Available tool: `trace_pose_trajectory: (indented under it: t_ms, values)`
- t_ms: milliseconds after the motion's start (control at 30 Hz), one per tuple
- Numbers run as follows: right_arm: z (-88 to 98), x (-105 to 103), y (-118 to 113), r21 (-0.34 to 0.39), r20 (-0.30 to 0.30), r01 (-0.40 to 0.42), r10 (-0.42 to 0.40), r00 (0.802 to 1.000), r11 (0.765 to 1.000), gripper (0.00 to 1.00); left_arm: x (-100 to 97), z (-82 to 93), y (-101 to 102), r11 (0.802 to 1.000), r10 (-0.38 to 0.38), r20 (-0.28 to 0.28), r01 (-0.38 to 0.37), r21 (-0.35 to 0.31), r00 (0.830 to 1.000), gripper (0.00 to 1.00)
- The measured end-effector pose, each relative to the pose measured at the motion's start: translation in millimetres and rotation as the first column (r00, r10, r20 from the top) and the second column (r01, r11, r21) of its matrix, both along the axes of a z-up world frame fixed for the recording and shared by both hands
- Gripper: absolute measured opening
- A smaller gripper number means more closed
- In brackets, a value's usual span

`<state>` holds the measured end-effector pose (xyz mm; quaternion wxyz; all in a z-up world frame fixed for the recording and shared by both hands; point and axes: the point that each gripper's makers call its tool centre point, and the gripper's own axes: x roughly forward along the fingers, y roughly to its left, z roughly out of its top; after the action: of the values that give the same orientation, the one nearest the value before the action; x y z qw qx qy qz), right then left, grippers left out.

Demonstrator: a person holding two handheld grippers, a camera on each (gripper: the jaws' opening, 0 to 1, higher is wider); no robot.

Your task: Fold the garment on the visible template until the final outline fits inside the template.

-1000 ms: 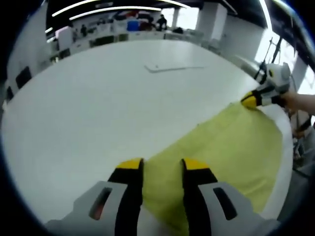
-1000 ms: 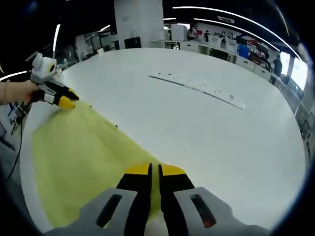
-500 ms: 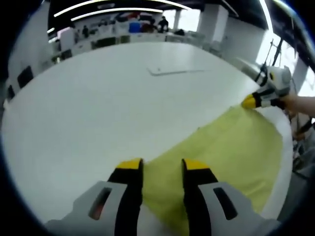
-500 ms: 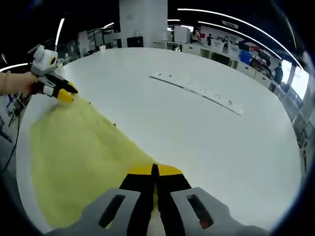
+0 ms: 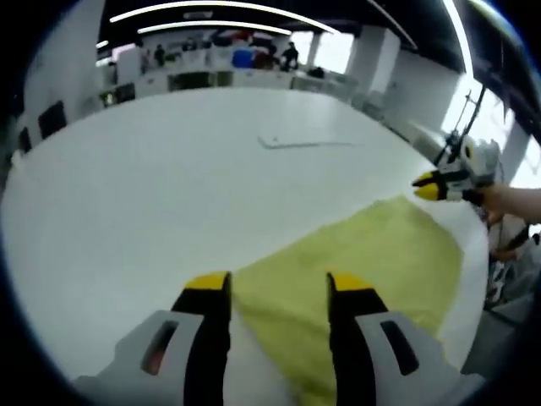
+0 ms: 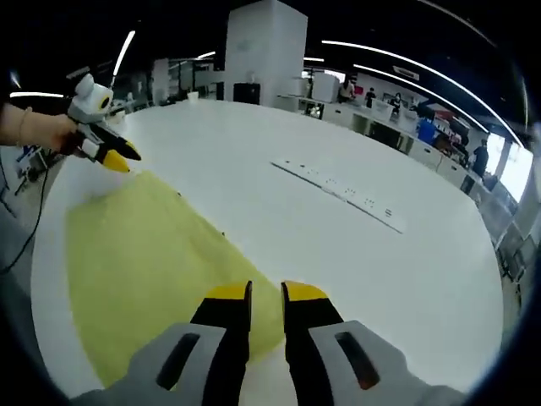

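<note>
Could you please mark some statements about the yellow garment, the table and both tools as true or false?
1. The yellow garment lies flat on the white table. True.
2. The right tool is clamped on the garment. False: its jaws stand apart with nothing between them.
3. The left tool is open. True.
4. A long white strip lies on top of the garment. False: it lies on bare table, apart from it.

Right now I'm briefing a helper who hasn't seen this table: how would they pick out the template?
Start from the big white table. Beyond the yellow garment spread at its near edge, out on the bare top, lies a long, thin white strip, the template. It is flat, rigid-looking and faintly marked, apart from the cloth.
</note>
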<state>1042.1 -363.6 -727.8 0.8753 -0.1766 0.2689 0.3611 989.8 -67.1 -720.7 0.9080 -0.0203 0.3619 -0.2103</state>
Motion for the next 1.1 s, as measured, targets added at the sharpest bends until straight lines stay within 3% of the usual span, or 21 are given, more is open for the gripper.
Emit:
trace_pose_trajectory:
  t_ms: [300,433,667,833,1100]
  values:
    - [19.8,-29,-13,0.041,-0.047,0.047,-0.046,0.998,0.998,0.36,-17.0,19.1,17,0.999,0.026,0.024,-0.025,-0.022,0.999,0.57]
    - [26.8,-48,-17,0.056,-0.055,0.049,-0.046,0.997,0.997,0.39,-32.0,25.5,18,0.999,0.025,0.024,-0.025,-0.027,0.999,0.65]
    - [50.4,-74,-27,0.105,-0.046,0.084,-0.079,0.996,0.991,0.47,-61.4,47.1,20,0.998,0.042,0.035,-0.040,-0.045,0.999,0.75]
    - [68.9,-98,-28,0.150,-0.030,0.072,-0.068,0.997,0.986,0.64,-75.9,60.4,25,0.998,0.055,0.041,-0.054,-0.032,0.998,0.91]
    - [81.1,-128,-38,0.157,-0.026,0.067,-0.064,0.998,0.985,0.73,-105.5,77.4,24,0.997,0.062,0.051,-0.060,-0.051,0.997,0.99]
